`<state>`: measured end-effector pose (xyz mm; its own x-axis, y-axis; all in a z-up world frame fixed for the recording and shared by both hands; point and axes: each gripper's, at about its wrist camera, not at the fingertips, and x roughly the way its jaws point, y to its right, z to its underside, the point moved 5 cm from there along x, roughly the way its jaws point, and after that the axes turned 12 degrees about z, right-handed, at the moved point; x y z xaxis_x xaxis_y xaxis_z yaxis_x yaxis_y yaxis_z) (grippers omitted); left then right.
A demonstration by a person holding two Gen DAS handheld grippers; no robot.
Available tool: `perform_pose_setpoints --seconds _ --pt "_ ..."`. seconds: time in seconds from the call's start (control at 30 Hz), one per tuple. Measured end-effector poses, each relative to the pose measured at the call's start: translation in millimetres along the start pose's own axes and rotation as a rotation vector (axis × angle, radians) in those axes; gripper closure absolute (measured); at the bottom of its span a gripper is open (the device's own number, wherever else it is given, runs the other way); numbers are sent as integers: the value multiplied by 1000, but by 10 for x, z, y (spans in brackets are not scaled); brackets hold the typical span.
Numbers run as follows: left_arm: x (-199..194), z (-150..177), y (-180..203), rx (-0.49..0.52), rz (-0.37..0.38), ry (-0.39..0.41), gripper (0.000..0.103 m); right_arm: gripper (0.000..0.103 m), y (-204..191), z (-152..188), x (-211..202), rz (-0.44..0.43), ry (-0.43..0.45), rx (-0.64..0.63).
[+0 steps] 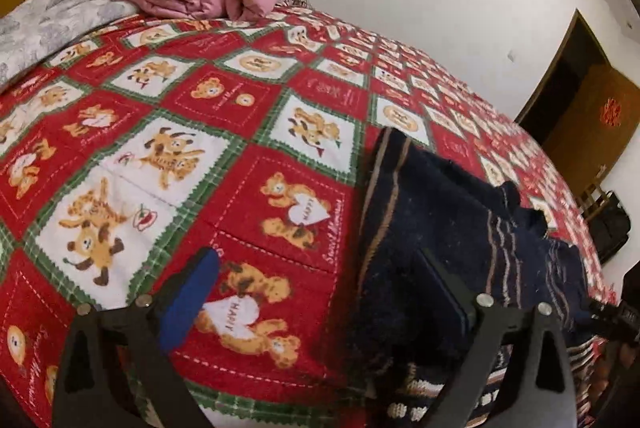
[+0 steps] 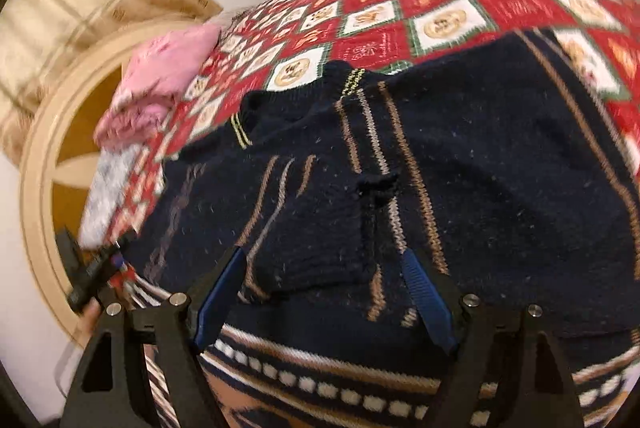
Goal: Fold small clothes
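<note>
Two grippers hovered wide apart over a fuzzy navy knit sweater with tan stripes (image 2: 460, 164), spread on a red teddy-bear patchwork bedcover (image 1: 256, 132). Left gripper (image 1: 320, 292) straddled its edge; right gripper (image 2: 326, 292) tilted down above a folded sleeve, gripping nothing.

Both cameras sit low and close over the bed (image 1: 248, 132), looking across it; both see the dark sweater (image 2: 460, 156).
</note>
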<state>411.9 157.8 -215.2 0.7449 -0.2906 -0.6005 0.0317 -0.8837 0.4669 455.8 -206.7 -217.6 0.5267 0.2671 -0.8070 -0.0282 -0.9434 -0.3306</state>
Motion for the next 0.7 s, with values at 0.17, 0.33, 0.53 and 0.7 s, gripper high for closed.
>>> perform_pose_setpoints --seconds 0.17,0.33,0.53,0.7 --pt "106 54 145 85 -72 -47 0 88 -82 -24 50 10 -14 -23" --pt "95 71 165 121 -84 -56 0 95 -179 -175 -168 90 93 -88" --pt "88 68 166 127 -89 -53 0 103 -55 -355 -458 118 152 -90" --pt "108 75 204 153 -106 -60 0 101 31 -331 -397 33 98 -62"
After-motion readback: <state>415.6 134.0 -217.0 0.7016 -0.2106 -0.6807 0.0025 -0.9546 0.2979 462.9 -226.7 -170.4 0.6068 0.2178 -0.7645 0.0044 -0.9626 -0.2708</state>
